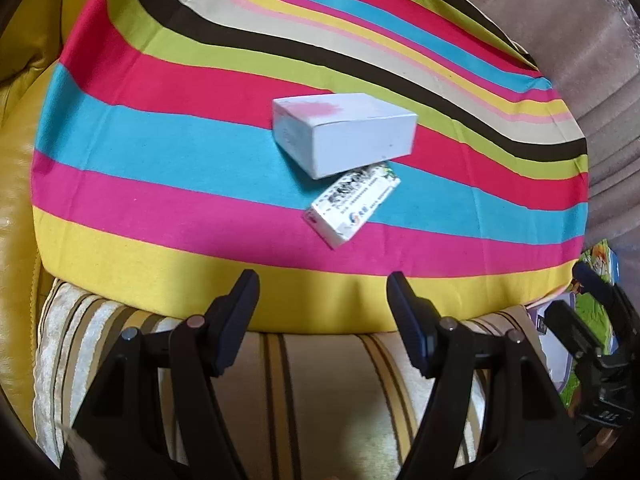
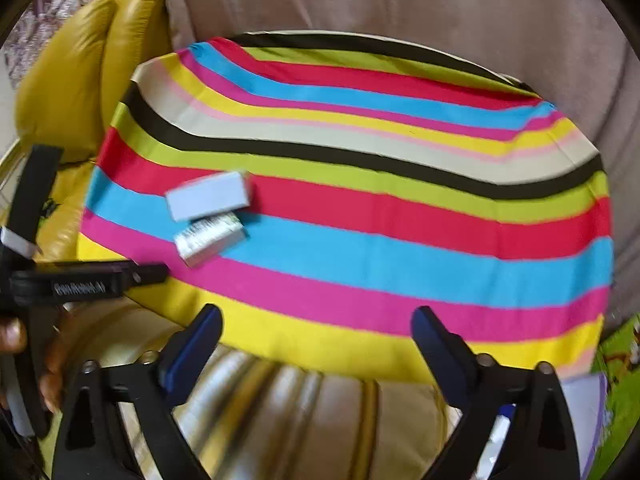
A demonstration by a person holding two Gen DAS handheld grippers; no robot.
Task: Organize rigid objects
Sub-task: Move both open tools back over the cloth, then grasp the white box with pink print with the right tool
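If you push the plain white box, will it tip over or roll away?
The plain white cardboard box probably won't roll: its sides are flat. One edge seems propped on the small printed box, so a push may drop or slide it off. It likely feels light and stiff.

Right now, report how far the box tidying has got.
Done: the larger white box and the smaller printed box lie together on the striped cloth, the larger one overlapping the smaller one's far end. In hand: nothing; the left gripper and right gripper are both open and empty, short of the boxes. Left: squaring them up, and whether more items remain cannot be told.
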